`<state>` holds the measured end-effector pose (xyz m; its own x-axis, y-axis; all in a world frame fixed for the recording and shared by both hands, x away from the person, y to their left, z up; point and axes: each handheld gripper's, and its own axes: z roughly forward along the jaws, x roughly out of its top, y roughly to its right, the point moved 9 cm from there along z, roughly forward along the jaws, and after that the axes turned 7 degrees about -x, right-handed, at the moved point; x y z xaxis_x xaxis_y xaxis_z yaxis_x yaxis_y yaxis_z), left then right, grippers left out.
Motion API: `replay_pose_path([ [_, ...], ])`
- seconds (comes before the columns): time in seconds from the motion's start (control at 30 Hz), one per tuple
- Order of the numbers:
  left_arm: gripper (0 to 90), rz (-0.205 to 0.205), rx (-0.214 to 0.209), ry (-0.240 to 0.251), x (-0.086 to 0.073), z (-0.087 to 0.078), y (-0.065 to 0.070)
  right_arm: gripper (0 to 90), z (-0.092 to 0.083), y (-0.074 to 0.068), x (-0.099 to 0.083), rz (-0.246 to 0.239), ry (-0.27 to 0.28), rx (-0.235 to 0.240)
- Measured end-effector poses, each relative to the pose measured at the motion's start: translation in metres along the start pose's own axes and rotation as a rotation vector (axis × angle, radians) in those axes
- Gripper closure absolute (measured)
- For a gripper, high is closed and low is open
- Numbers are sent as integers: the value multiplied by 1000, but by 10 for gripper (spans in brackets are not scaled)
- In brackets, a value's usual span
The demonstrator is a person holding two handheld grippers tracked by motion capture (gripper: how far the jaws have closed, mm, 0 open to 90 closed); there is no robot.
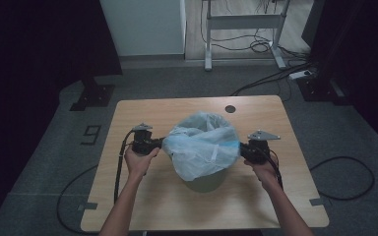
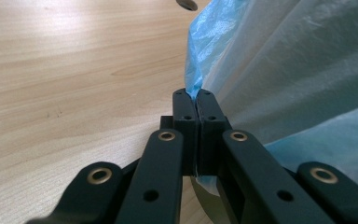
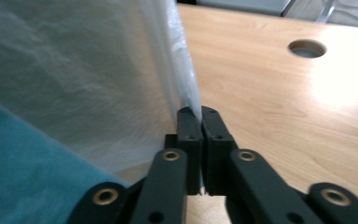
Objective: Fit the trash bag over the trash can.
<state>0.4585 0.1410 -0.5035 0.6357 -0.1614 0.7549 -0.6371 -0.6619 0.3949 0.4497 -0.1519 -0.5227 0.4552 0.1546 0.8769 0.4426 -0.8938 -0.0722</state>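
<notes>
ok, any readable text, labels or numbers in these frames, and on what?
"9": large dark digit marked on the grey carpet floor, left of the light wooden table.
Translucent bluish-white plastic bag: no print visible.
Black grippers: no legible marking.

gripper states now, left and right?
Left gripper: shut on the bag.
Right gripper: shut on the bag's other edge.

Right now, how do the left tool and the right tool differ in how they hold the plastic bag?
The left tool pinches the plastic bag at its left edge, where the film looks blue; the right tool pinches the opposite edge, where the film looks whitish. The left tool's grey plate sits smaller and farther back; the right tool's plate looks larger. Both have jaws closed on the film, stretching the bag over the bin.
</notes>
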Motion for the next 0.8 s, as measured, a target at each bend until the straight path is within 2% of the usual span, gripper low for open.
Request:
replay_pose_path([
  [0.03, 881, 4, 1, 4, 1, -1, 0, 738, -4, 3, 3, 6, 28, -26],
  [0.13, 876, 12, 0, 20, 3, -5, 3, 649, -22, 13, 13, 38, 112, -80],
  [0.2, 875, 16, 1, 27, 4, -6, 4, 599, -37, 16, 20, 53, 165, -90],
  [0.27, 873, 16, -1, 35, 5, -7, 5, 574, -53, 15, 28, 57, 209, -73],
  [0.37, 871, 21, -2, 44, 6, -8, 7, 531, -77, 0, 36, 36, 250, -12],
  [0.57, 867, 27, 1, 48, 6, -9, 10, 440, -116, -45, 49, -31, 291, 155],
  [0.73, 865, 29, 5, 52, 7, -12, 12, 346, -130, -83, 62, -74, 277, 291],
  [0.8, 865, 31, 6, 54, 7, -13, 12, 314, -130, -95, 66, -104, 269, 314],
])
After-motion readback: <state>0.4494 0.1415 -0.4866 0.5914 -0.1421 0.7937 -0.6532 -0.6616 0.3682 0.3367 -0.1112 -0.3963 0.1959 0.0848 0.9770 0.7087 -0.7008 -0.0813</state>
